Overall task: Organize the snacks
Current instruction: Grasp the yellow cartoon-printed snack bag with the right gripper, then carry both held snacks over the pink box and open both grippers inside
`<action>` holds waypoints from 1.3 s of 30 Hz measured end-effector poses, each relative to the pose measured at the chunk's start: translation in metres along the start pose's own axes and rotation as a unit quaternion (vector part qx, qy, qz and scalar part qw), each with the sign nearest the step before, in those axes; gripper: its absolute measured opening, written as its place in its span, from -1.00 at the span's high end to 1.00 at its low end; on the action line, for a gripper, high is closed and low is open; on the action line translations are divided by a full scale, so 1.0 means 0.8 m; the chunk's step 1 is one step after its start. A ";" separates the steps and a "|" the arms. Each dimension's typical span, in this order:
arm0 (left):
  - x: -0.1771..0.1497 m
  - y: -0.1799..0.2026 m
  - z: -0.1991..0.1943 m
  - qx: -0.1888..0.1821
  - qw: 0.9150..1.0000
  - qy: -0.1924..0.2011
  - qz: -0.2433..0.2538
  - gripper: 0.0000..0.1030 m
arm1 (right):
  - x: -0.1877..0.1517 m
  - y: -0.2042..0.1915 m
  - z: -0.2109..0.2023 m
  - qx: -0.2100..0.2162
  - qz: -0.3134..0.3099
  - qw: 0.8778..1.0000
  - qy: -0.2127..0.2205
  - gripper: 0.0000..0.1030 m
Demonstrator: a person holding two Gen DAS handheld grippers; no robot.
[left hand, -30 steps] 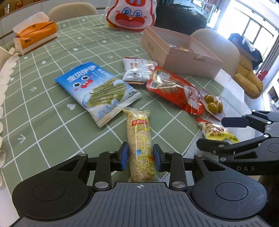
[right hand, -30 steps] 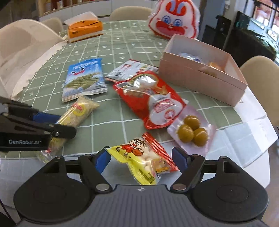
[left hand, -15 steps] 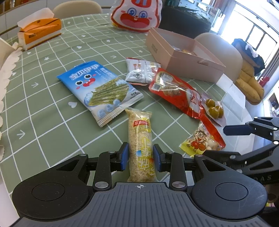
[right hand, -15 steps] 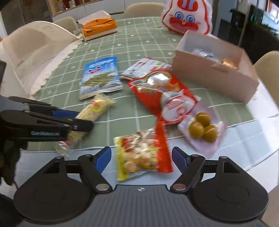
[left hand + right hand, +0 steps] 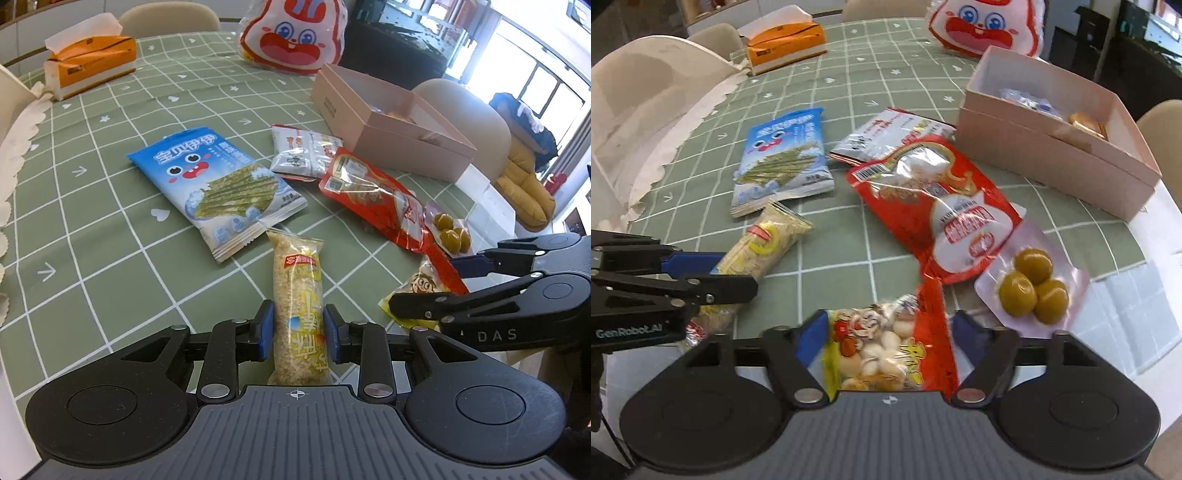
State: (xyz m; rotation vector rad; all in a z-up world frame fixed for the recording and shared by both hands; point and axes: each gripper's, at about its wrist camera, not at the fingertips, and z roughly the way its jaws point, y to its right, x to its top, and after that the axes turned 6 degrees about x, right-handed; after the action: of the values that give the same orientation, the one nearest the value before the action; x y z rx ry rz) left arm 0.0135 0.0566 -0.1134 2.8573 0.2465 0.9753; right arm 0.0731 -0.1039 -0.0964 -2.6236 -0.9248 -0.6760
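My left gripper (image 5: 297, 330) is shut on a long clear pack of yellow rice crackers (image 5: 297, 295), which also shows in the right wrist view (image 5: 757, 251). My right gripper (image 5: 888, 334) has its jaws closed in around a yellow-and-red bag of white candies (image 5: 886, 350), which also shows in the left wrist view (image 5: 424, 284). A pink open box (image 5: 1052, 147) with some snacks inside stands at the right back.
On the green checked tablecloth (image 5: 92, 221) lie a blue seaweed pack (image 5: 218, 188), a red pouch (image 5: 934, 206), a white-red sachet (image 5: 886, 133) and a clear pack of green olives (image 5: 1032, 284). An orange tissue box (image 5: 90, 62) and a rabbit bag (image 5: 291, 33) stand behind.
My right gripper's jaws have closed in from wide open onto the candy bag, which has turned lengthwise between them. My left gripper keeps its hold on the rice cracker pack.
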 end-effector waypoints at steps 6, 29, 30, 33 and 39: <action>0.002 0.005 0.000 0.013 1.000 -0.002 -0.007 0.36 | -0.003 -0.009 -0.019 0.001 -0.027 1.000 -0.002 0.04; 0.235 0.169 -0.084 -0.084 0.985 0.146 0.043 0.37 | 0.124 0.154 -0.239 -0.044 -0.024 0.972 0.229 0.05; 0.252 0.181 -0.079 -0.069 0.984 0.154 0.048 0.37 | 0.143 0.170 -0.248 -0.046 -0.019 0.970 0.239 0.05; 0.283 0.209 -0.050 -0.036 0.987 0.150 0.045 0.37 | 0.183 0.209 -0.258 -0.056 -0.009 0.965 0.258 0.05; 0.297 0.242 0.015 -0.003 0.993 0.112 0.037 0.37 | 0.218 0.282 -0.232 -0.027 0.019 0.969 0.244 0.05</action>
State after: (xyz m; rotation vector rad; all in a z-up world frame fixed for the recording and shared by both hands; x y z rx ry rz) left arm 0.2294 -0.0886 0.0493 2.7668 0.1563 1.3111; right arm 0.2761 -0.2594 0.1276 -2.3354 -0.7095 -1.2754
